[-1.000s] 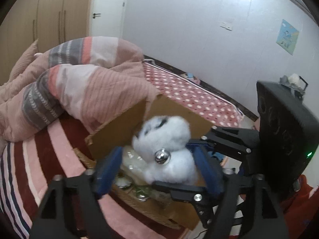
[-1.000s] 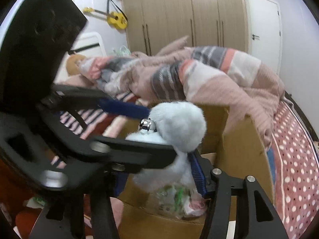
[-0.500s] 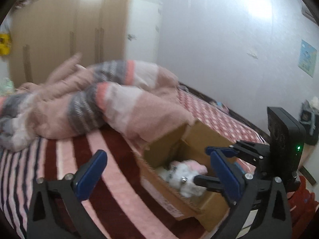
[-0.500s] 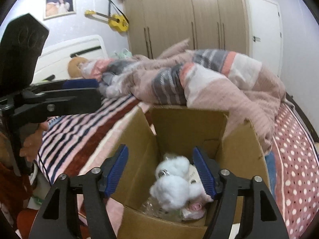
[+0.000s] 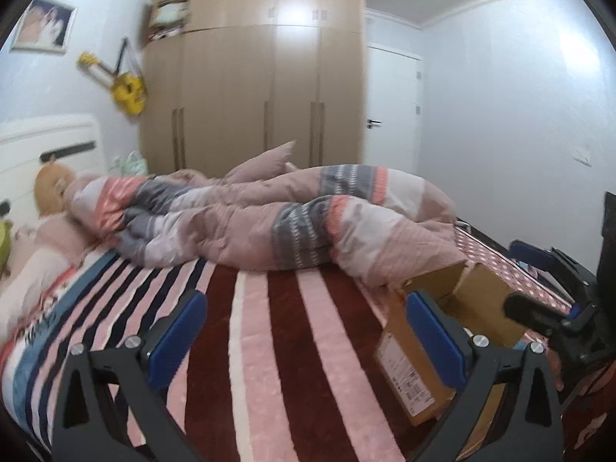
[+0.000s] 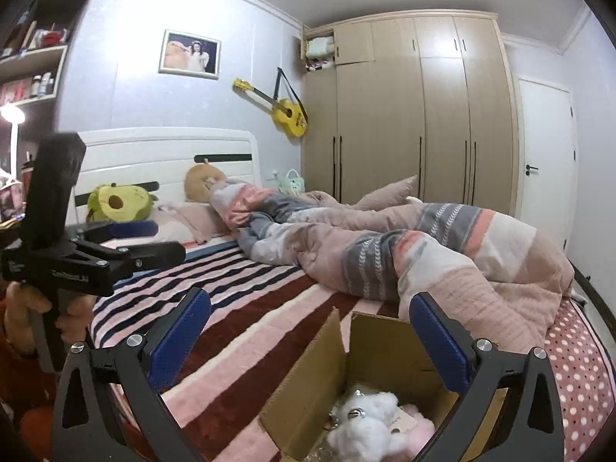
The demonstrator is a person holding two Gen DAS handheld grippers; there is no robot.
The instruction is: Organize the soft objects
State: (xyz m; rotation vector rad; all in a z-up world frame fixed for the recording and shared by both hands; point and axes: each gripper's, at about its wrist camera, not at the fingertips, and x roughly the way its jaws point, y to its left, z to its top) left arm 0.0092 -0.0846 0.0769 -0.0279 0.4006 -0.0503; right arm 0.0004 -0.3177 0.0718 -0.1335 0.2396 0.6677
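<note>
A white plush toy [image 6: 365, 423] with a silver bell lies inside the open cardboard box [image 6: 308, 396] on the bed, next to something pink and soft [image 6: 419, 431]. My right gripper [image 6: 310, 331] hangs above the box's near side; its jaws are opening and nothing is between them. My left gripper [image 5: 306, 331] is open and empty over the striped blanket [image 5: 285, 346], with the box [image 5: 408, 350] to its right. Each gripper shows in the other's view: the left gripper [image 6: 154, 240] at the left, the right gripper [image 5: 539, 285] at the right edge.
A crumpled pink and grey duvet [image 6: 385, 254] lies across the bed behind the box. A green plush [image 6: 115, 202] and a tan plush [image 6: 202, 181] sit at the white headboard [image 6: 165, 150]. Wardrobe [image 5: 250, 96] and door [image 6: 543, 154] stand behind. A person's hand [image 6: 23, 308] holds the left gripper.
Both grippers held the white plush toy over the box; they let go and it dropped in. The left gripper swung left over the blanket, and the right rose and opened wider.
</note>
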